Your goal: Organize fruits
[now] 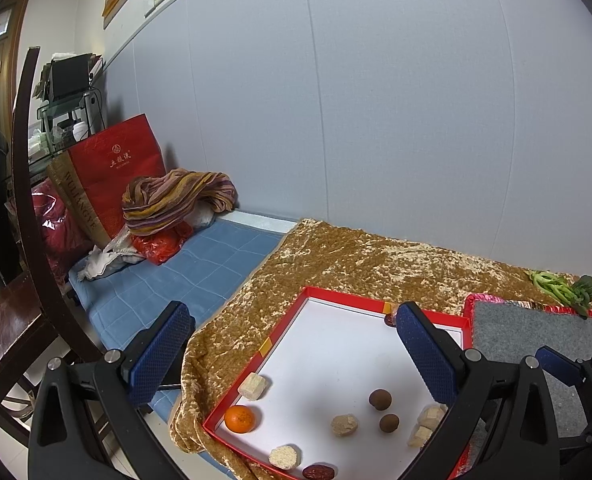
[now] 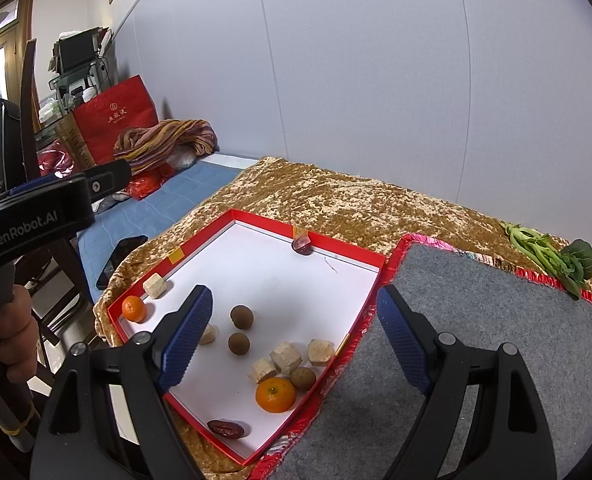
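Observation:
A red-rimmed white tray (image 2: 256,276) (image 1: 336,344) lies on a gold cloth. It holds two oranges, one near its left corner (image 2: 133,308) (image 1: 239,419) and one near the front (image 2: 275,395). Brown longans (image 2: 241,317) (image 1: 379,399), red dates (image 2: 225,429) (image 1: 318,471) and several beige chunks (image 2: 285,357) (image 1: 257,385) are scattered in it. My right gripper (image 2: 296,332) hangs open above the tray's right side, holding nothing. My left gripper (image 1: 296,356) is open over the tray's left part, also empty.
A grey mat (image 2: 476,320) with a red fringe lies right of the tray, with a leafy green vegetable (image 2: 552,256) at its far edge. A blue quilt (image 1: 176,276), striped cloth (image 1: 176,200), red bag (image 1: 116,168), phone (image 2: 120,256) and wooden chair (image 1: 24,240) sit left.

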A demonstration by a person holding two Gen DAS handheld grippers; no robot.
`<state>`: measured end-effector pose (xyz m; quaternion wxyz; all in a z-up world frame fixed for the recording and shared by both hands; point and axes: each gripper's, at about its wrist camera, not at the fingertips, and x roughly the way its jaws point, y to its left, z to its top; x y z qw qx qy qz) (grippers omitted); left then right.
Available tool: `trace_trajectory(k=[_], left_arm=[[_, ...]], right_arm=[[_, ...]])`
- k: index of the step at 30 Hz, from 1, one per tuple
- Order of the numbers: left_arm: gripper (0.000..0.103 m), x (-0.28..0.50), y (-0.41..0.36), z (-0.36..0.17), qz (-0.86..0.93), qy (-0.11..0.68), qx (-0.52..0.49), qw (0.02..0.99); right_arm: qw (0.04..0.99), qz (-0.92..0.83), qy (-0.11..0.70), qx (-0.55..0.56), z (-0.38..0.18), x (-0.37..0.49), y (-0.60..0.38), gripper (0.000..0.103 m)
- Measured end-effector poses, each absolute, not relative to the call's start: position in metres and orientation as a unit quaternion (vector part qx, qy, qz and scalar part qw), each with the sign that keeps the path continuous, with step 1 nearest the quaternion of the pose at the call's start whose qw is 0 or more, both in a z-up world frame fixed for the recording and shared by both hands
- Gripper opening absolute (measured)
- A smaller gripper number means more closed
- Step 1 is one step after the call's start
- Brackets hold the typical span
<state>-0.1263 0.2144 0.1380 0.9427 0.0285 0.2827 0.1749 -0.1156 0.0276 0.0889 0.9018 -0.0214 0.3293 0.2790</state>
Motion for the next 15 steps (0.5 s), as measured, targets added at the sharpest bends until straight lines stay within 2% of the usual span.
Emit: trace_trajectory(k=[15], left_arm=[[0.103, -0.1247, 0.2128, 0.1383, 0.175, 0.284, 0.029, 0.942]], right_arm=[[0.904, 0.277, 0.326, -0.015, 0.0917, -0.1193, 0.0283, 0.084]])
